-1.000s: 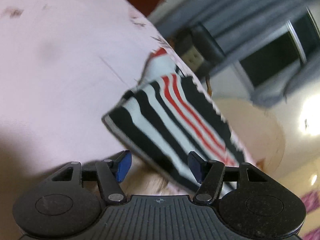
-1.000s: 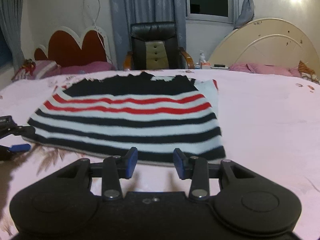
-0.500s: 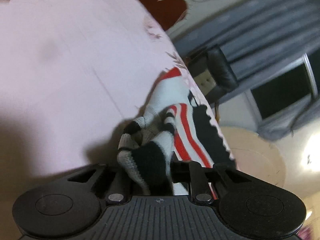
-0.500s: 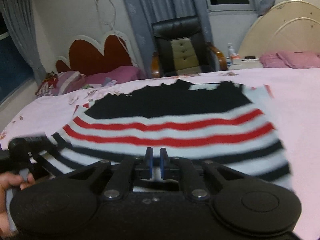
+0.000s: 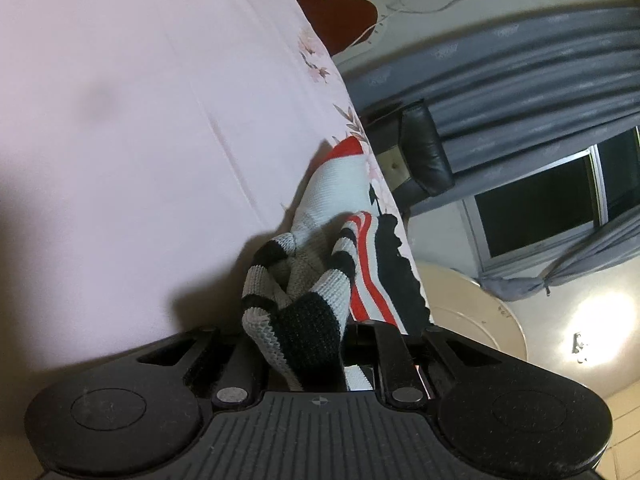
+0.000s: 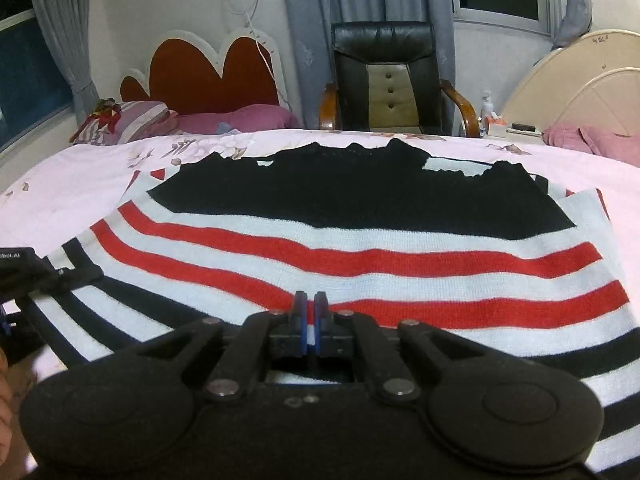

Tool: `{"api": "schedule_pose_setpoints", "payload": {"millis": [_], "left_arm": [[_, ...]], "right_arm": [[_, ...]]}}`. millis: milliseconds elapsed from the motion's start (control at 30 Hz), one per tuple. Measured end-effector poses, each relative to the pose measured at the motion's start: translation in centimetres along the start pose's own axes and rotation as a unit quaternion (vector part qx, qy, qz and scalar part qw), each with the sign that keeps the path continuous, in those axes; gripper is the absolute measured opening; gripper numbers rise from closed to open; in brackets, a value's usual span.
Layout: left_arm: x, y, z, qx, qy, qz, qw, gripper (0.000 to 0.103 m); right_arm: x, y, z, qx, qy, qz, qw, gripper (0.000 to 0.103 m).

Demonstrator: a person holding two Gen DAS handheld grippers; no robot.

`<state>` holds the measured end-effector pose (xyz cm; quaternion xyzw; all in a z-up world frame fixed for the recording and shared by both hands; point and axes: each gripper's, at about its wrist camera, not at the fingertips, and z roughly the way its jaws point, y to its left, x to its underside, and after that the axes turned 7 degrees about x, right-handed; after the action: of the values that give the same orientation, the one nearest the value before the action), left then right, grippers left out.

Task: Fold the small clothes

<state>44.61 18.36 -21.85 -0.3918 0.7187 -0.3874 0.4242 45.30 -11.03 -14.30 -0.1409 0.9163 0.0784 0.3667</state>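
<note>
A knitted sweater (image 6: 360, 248) with black, white and red stripes lies spread flat on the pink bedsheet (image 6: 60, 184). My left gripper (image 5: 316, 344) is shut on a bunched corner of the sweater (image 5: 308, 320), and the cloth hides its fingertips. The same gripper shows at the left edge of the right wrist view as a black left gripper (image 6: 24, 272), at the sweater's lower left corner. My right gripper (image 6: 310, 304) is shut, its blue pads together, low over the sweater's lower middle. I cannot make out any cloth between those pads.
A black office chair (image 6: 384, 80) stands behind the bed's far edge. A red headboard (image 6: 208, 72) and pillows (image 6: 132, 120) are at the back left, a cream headboard (image 6: 580, 88) at the back right. Part of a hand (image 6: 4, 380) shows at the lower left.
The left gripper closed on the sweater's corner, which is now bunched and raised. The right gripper's jaws closed and it moved forward and down over the sweater.
</note>
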Motion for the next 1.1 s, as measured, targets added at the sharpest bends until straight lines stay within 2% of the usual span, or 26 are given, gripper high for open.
{"api": "schedule_pose_setpoints", "payload": {"millis": [133, 267, 400, 500, 567, 600, 633, 700, 767, 800, 833, 867, 933, 967, 1033, 1100], "left_arm": [[-0.3, -1.8, -0.5, 0.0, 0.0, 0.036, 0.9994, 0.015], [-0.6, -7.2, -0.8, 0.018, 0.006, 0.108, 0.9939, 0.015], [1.0, -14.2, 0.2, 0.037, 0.035, 0.201, 0.9782, 0.015], [3.8, -18.8, 2.4, 0.042, 0.079, 0.27, 0.9588, 0.015], [6.3, -20.6, 4.0, 0.043, 0.103, 0.307, 0.945, 0.015], [7.8, -21.4, 4.9, 0.04, 0.121, 0.321, 0.9386, 0.015], [9.6, -21.8, 6.3, 0.033, 0.149, 0.332, 0.9306, 0.015], [13.2, -21.7, 8.7, 0.022, 0.202, 0.348, 0.9151, 0.015], [16.7, -21.0, 10.5, 0.007, 0.249, 0.382, 0.8899, 0.033], [18.3, -21.0, 10.1, 0.01, 0.241, 0.416, 0.8766, 0.04], [19.2, -21.5, 9.1, 0.028, 0.238, 0.443, 0.8637, 0.06], [19.2, -21.9, 7.9, 0.052, 0.236, 0.446, 0.862, 0.065], [17.6, -22.3, 4.9, 0.097, 0.233, 0.424, 0.8699, 0.065], [16.2, -22.4, 3.4, 0.112, 0.22, 0.41, 0.8779, 0.065], [12.8, -21.7, 1.0, 0.114, 0.173, 0.382, 0.9005, 0.065], [9.3, -20.3, 0.4, 0.078, 0.128, 0.363, 0.9196, 0.065]], "right_arm": [[-0.1, 0.2, 0.2, 0.009, -0.001, -0.008, 1.0, 0.002], [-0.4, -0.3, 0.5, 0.003, 0.005, 0.022, 1.0, 0.002], [-0.6, -1.5, 0.7, -0.017, 0.016, 0.075, 0.997, 0.002], [-0.9, -3.5, 0.8, -0.049, 0.038, 0.136, 0.989, 0.0], [-1.0, -6.5, -0.3, -0.06, 0.039, 0.209, 0.975, 0.0], [-0.7, -8.5, -1.4, -0.06, 0.029, 0.245, 0.967, 0.005], [-0.3, -10.7, -2.5, -0.053, 0.021, 0.283, 0.957, 0.014], [0.8, -14.9, -4.4, -0.045, 0.014, 0.343, 0.938, 0.021], [2.1, -18.7, -5.9, -0.052, 0.013, 0.399, 0.915, 0.048], [2.7, -20.1, -6.6, -0.057, 0.011, 0.419, 0.906, 0.052], [3.1, -21.3, -7.2, -0.072, 0.007, 0.436, 0.897, 0.054], [3.3, -22.0, -7.8, -0.083, 0.006, 0.442, 0.893, 0.056], [3.0, -22.4, -8.9, -0.093, 0.004, 0.427, 0.899, 0.059], [2.8, -22.2, -9.2, -0.104, 0.004, 0.418, 0.903, 0.059], [2.2, -21.7, -9.1, -0.132, 0.011, 0.406, 0.904, 0.062], [1.5, -20.7, -8.4, -0.151, 0.021, 0.396, 0.906, 0.064]]}}
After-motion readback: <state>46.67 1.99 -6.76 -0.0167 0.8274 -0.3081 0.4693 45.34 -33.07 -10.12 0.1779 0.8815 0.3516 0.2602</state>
